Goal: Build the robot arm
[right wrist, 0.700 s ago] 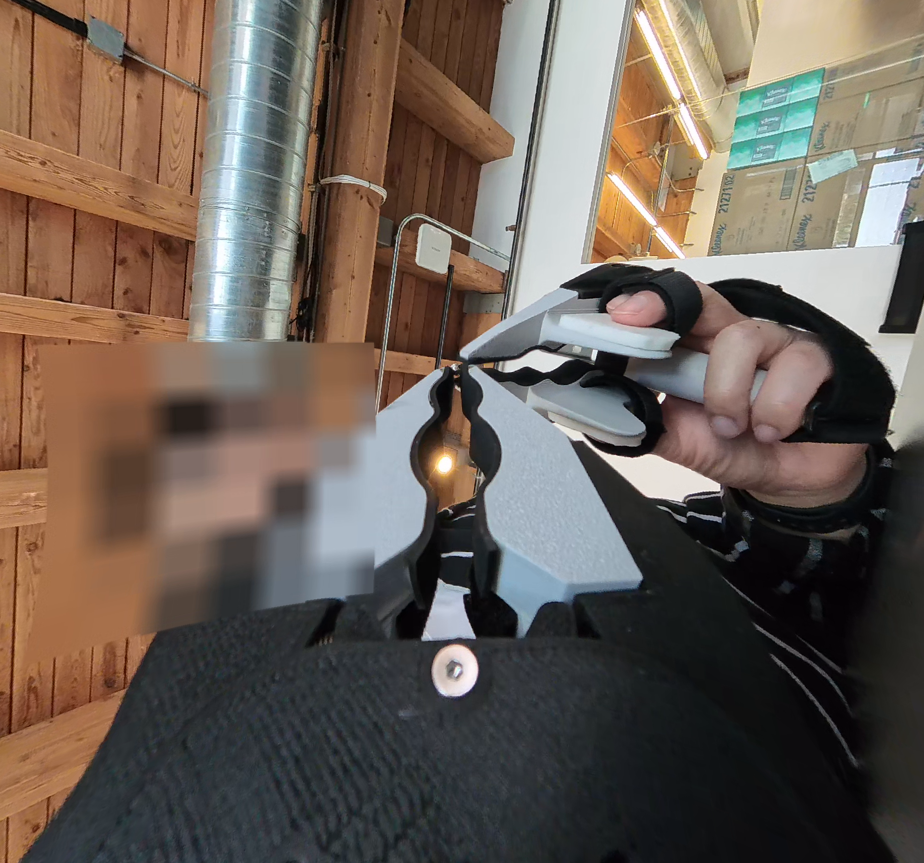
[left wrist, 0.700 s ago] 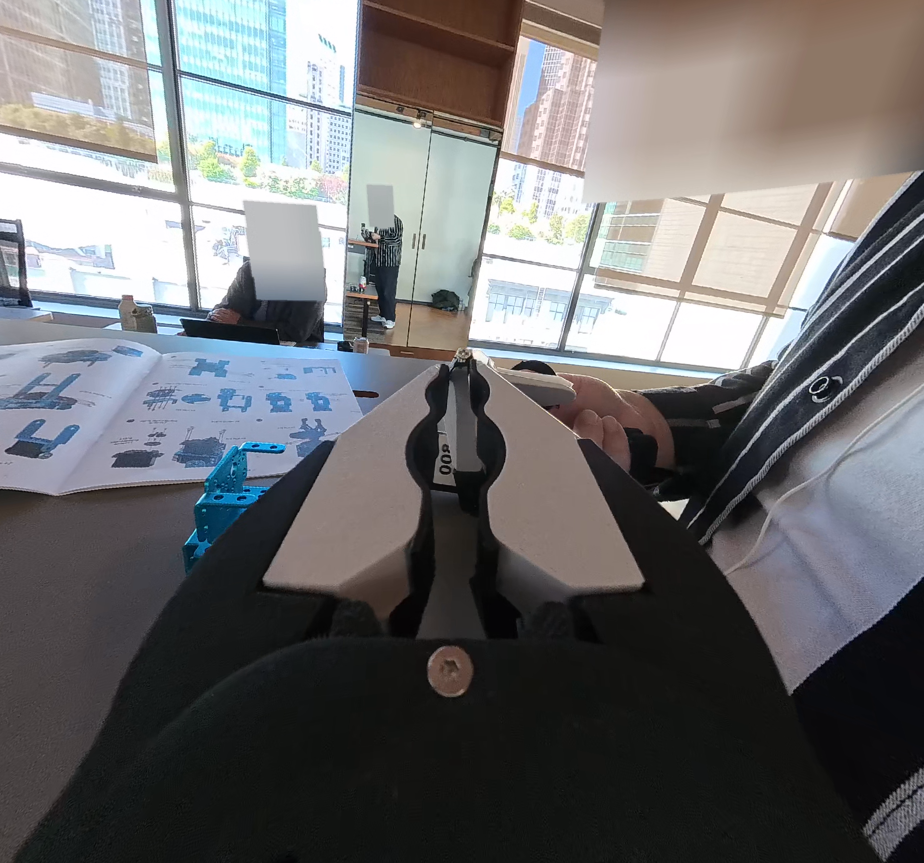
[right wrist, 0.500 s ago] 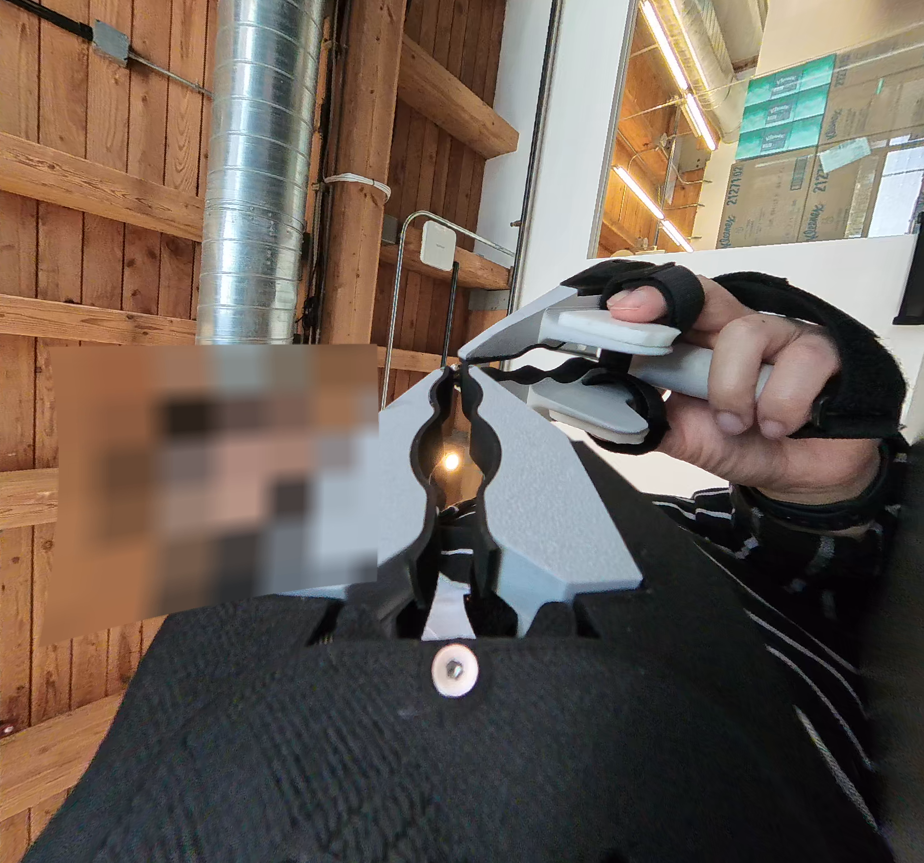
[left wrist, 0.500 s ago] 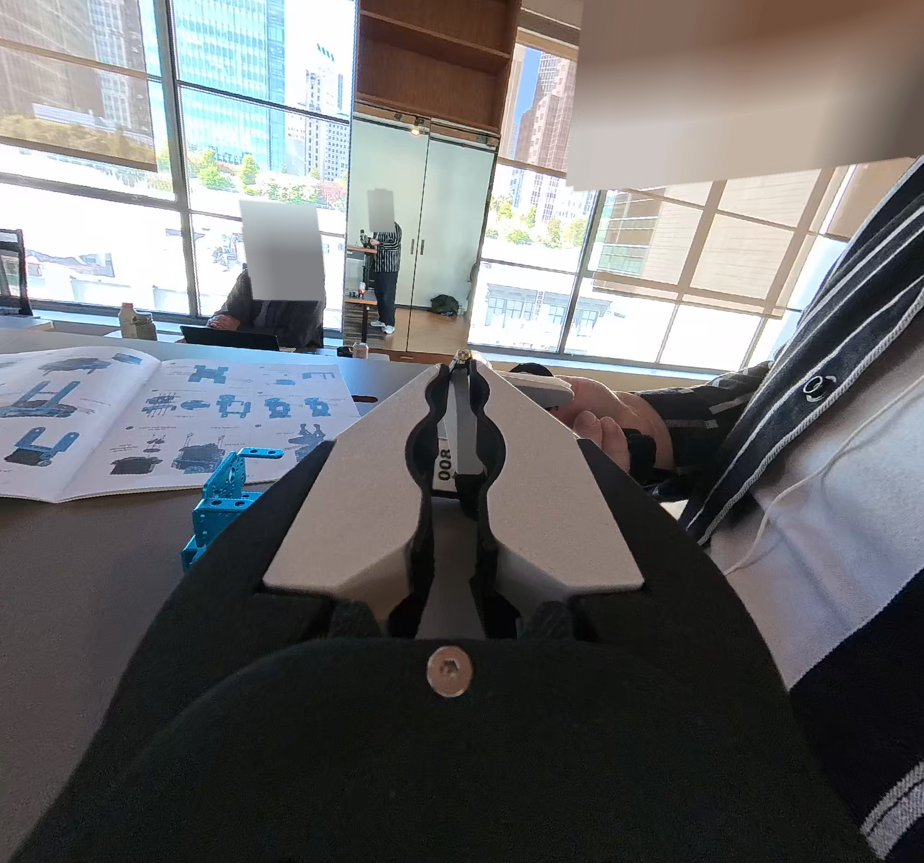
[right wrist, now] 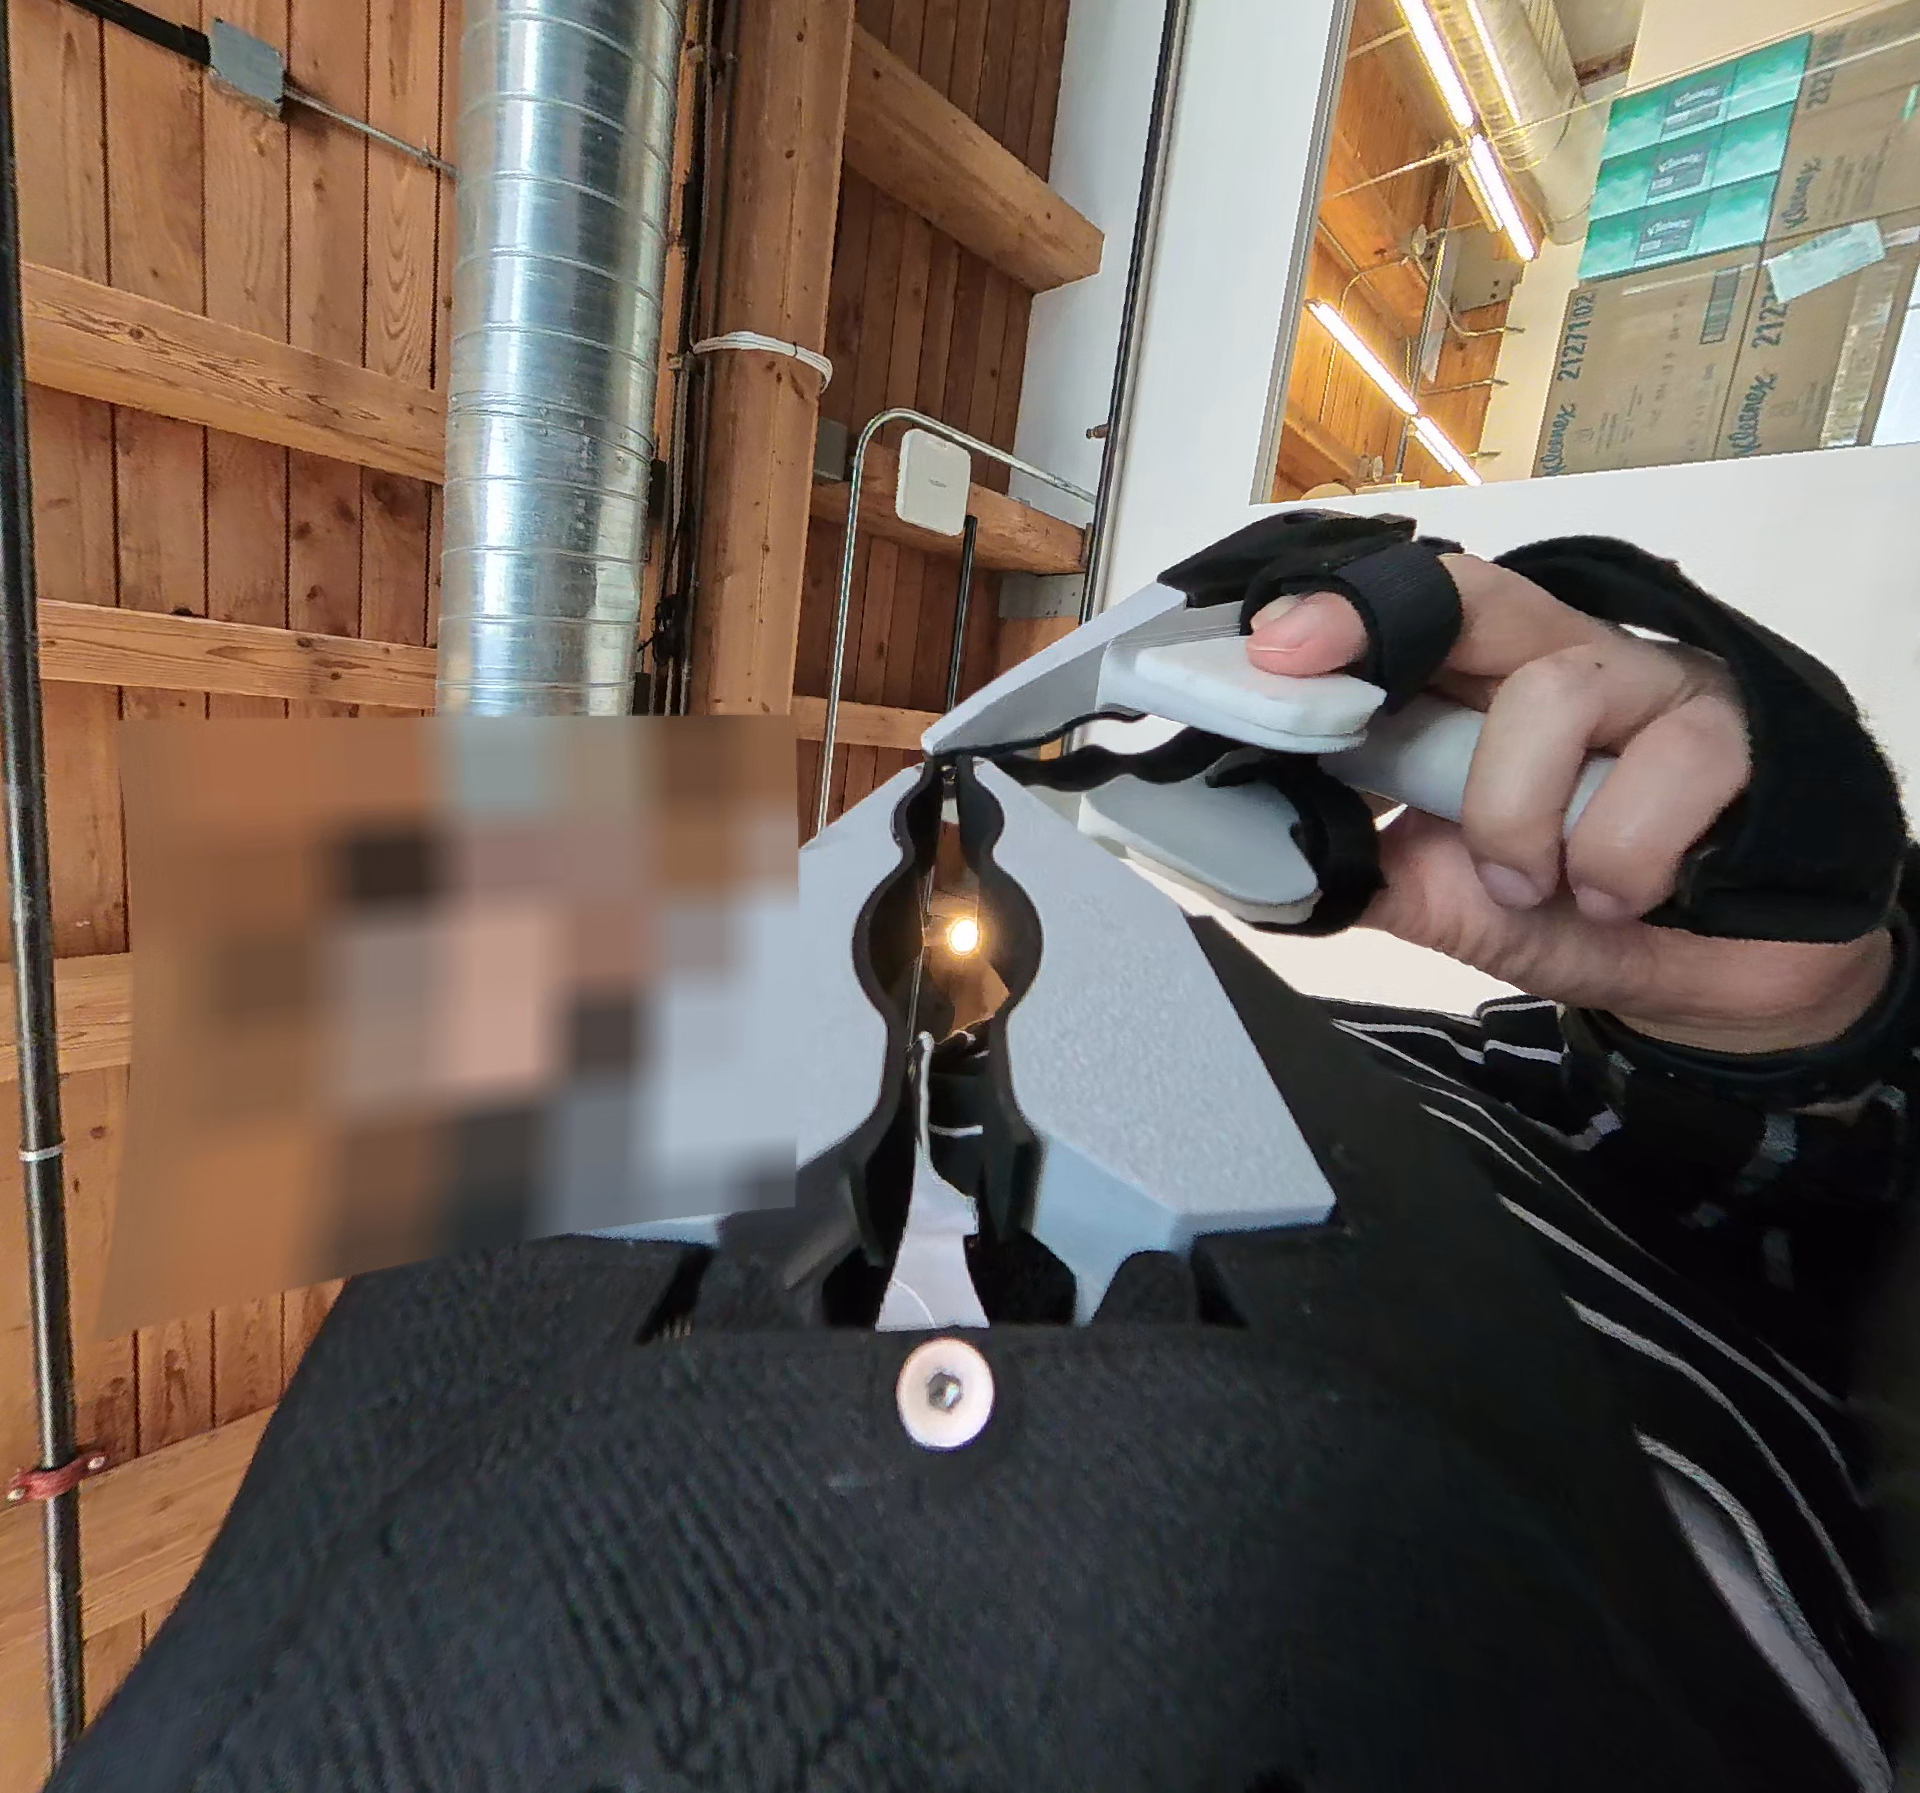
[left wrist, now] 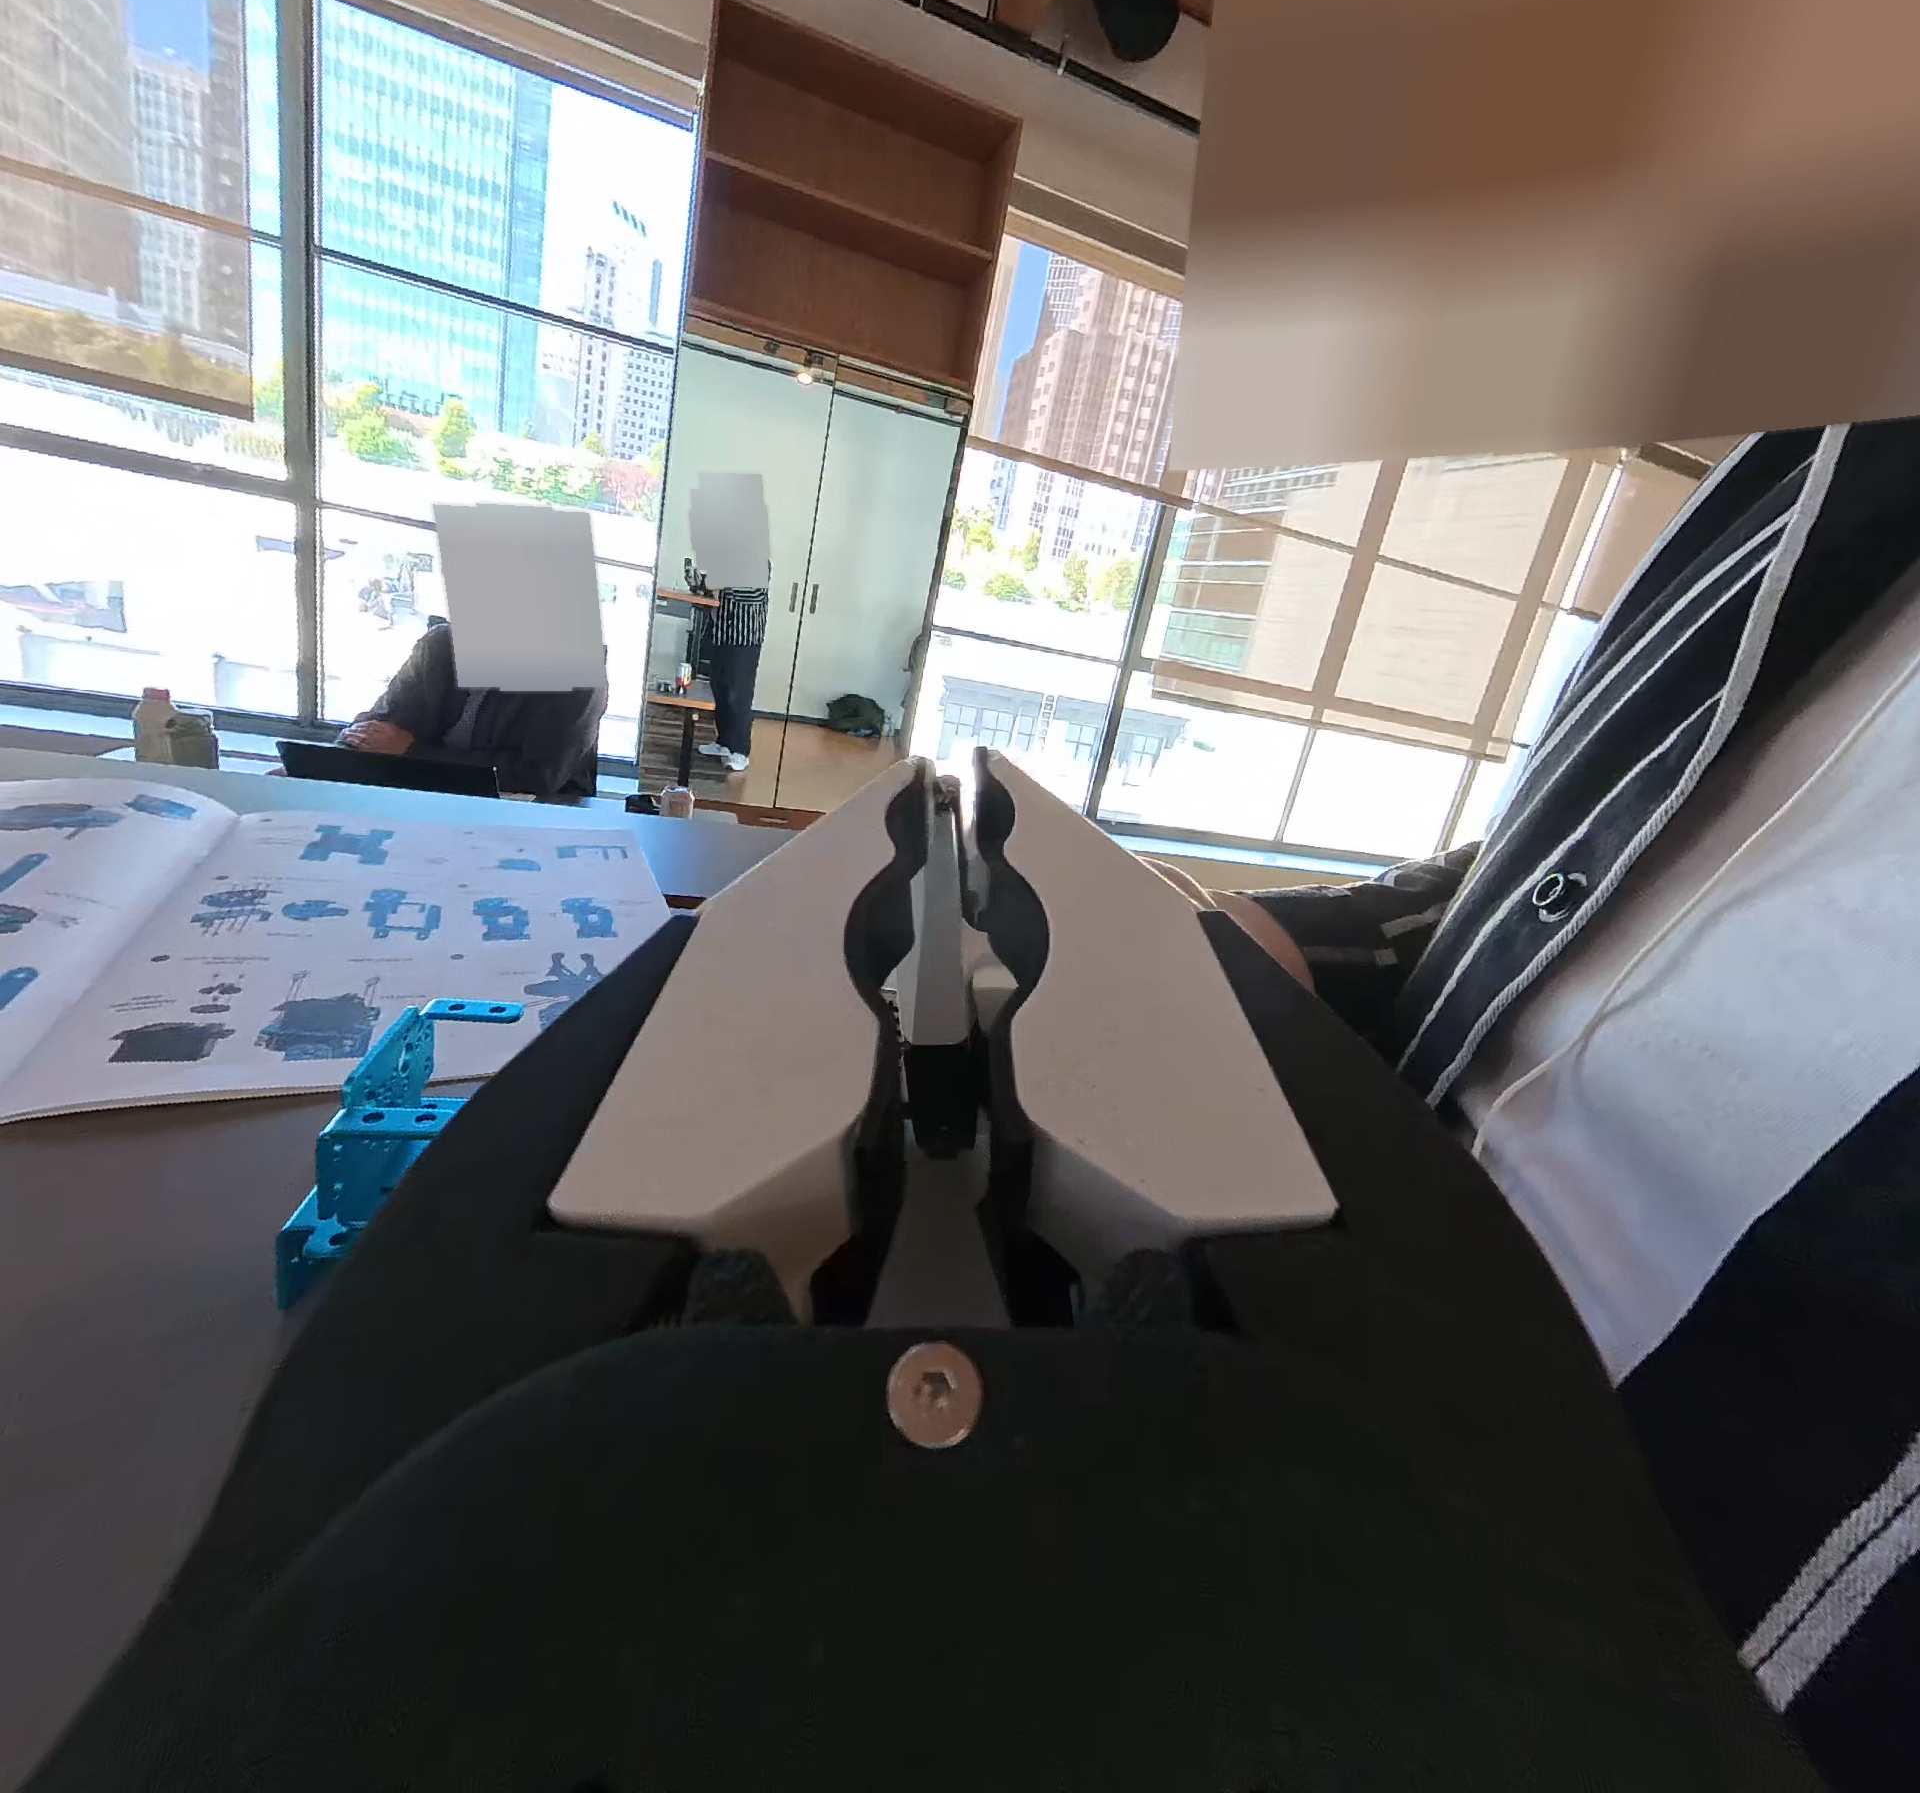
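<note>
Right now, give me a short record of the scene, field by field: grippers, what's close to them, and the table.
left gripper: shut, tip to tip with the other gripper
right gripper: shut, aimed up at the wooden ceiling
held item: something thin at the tips, cannot tell what
table: open instruction booklet, blue metal bracket beside the left gripper
background: windows, bookshelf

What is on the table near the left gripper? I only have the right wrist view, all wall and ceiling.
Observer: A blue perforated metal bracket stands on the dark table, just left of the left gripper.
Operator: Anything else there?
Observer: An open booklet of blue part drawings lies flat behind the bracket.
Operator: Anyone around?
Observer: A person sits at a laptop beyond the table's far edge.
</note>
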`<act>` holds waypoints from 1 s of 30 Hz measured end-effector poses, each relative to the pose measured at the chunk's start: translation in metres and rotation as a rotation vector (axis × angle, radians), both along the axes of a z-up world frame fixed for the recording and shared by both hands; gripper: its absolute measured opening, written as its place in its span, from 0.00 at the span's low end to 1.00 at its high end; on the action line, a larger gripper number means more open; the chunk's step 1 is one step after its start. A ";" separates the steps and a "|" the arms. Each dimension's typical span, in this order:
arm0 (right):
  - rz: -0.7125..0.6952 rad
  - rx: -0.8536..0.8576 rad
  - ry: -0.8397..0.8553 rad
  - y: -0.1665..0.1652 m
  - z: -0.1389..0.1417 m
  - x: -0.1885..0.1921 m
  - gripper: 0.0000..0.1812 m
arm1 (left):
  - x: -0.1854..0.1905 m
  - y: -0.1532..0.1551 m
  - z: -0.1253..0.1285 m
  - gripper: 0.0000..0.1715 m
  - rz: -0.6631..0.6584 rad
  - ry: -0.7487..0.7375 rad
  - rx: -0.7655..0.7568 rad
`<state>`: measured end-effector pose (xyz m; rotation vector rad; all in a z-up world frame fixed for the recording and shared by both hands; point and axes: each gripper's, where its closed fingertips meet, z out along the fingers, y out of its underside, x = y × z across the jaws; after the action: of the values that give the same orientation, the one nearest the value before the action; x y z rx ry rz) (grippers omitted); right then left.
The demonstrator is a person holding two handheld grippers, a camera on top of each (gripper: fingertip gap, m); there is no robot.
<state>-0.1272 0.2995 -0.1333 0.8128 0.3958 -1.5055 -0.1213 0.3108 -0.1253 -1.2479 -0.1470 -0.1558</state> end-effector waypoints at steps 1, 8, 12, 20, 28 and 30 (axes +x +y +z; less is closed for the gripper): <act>-0.001 -0.003 -0.003 0.000 0.000 -0.001 0.01 | 0.000 0.000 0.000 0.04 -0.002 -0.003 0.002; 0.013 -0.027 -0.022 -0.004 0.001 -0.002 0.01 | -0.003 -0.002 0.001 0.00 0.019 -0.003 0.005; 0.016 -0.034 -0.024 -0.004 0.001 -0.002 0.01 | -0.004 -0.003 0.002 0.00 0.023 -0.001 0.001; -0.013 -0.022 -0.030 -0.001 0.000 -0.006 0.01 | -0.005 -0.006 0.005 0.00 0.020 -0.014 0.019; -0.029 -0.023 -0.015 0.003 0.003 -0.005 0.01 | -0.005 -0.003 -0.001 0.05 0.041 0.024 -0.030; -0.026 -0.026 -0.018 0.002 0.003 -0.004 0.01 | -0.004 -0.001 -0.002 0.04 0.045 0.025 -0.037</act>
<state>-0.1317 0.3016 -0.1300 0.8132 0.3521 -1.5236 -0.1255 0.3096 -0.1269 -1.2818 -0.1561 -0.0990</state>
